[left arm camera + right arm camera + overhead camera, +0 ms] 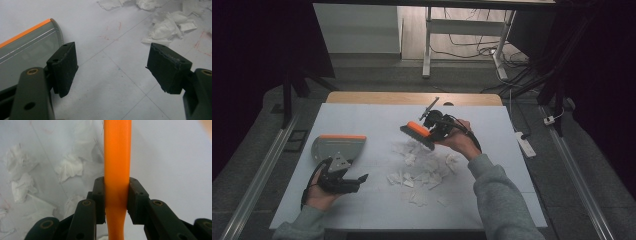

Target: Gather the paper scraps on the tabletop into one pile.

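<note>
My right hand-held gripper (116,200) is clamped on the orange handle of a brush (117,157), its jaws pressing the handle from both sides. In the right gripper view the handle runs up out of the top edge, so the brush head is cut off there. From the high view I see the brush (418,132) lifted over the far middle of the white surface (362,210), its dark bristles tilted down toward the scraps; whether they touch the surface I cannot tell.

My left hand-held gripper (112,70) stands wide open with nothing between its jaws, above bare surface. In the high view it (354,180) sits at the near left, in my left hand (319,192). Just beyond it lies a grey dustpan (339,147) with an orange edge; in the left gripper view the dustpan (27,47) is cut off by the left edge and partly hidden behind one jaw.

Torn white paper scraps (422,170) lie scattered across the middle of the surface, between the two grippers.
</note>
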{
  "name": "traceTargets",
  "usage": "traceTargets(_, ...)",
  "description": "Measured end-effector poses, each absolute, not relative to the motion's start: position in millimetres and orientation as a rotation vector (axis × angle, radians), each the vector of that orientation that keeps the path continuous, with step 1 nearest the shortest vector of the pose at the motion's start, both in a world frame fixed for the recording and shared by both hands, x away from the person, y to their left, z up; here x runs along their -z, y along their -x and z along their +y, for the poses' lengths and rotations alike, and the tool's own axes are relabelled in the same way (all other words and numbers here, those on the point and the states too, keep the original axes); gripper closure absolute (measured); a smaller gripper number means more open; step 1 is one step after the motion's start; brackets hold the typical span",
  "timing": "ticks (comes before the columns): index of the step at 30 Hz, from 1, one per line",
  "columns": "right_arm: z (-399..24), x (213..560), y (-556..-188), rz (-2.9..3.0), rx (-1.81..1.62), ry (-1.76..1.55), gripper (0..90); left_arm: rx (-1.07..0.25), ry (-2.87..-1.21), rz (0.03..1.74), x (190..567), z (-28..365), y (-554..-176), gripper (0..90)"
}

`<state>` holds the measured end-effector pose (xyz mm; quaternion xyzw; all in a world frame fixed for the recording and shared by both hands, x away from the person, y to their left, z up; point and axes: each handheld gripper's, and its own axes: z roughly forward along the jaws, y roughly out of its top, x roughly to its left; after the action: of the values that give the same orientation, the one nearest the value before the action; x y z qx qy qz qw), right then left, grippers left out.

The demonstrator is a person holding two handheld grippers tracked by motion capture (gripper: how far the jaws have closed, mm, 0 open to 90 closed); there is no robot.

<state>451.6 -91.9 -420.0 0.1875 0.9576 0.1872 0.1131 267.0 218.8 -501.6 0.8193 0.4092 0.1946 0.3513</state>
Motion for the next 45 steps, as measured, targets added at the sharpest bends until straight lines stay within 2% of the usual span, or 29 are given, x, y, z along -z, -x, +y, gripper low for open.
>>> traceTargets(7, -93, 413, -468, 2.706, -0.576, -0.63, 70.6, -0.505, -2.123, 1.06, 502, 218, -267, 25.3)
traceTargets(17, -68, 443, -497, 2.679, -0.428, -0.589, 70.6, -0.498, -2.125, 1.061, 503, 220, -269, 25.4)
traceTargets(23, -59, 449, -485, 2.756, -0.383, -0.521, 70.7, -0.497, -2.125, 1.063, 504, 221, -269, 25.5)
traceTargets(28, -65, 449, -453, 2.814, -0.437, -0.458, 70.7, -0.5, -2.136, 1.06, 504, 219, -269, 25.5)
traceTargets(35, -93, 415, -423, 2.742, -0.655, -0.467, 70.6, -0.497, -2.134, 1.071, 504, 220, -269, 25.6)
traceTargets(39, -97, 401, -422, 2.679, -0.717, -0.5, 70.6, -0.504, -2.131, 1.074, 504, 219, -268, 25.5)
traceTargets(45, -78, 410, -438, 2.678, -0.747, -0.542, 70.6, -0.504, -2.122, 1.074, 503, 221, -268, 25.5)
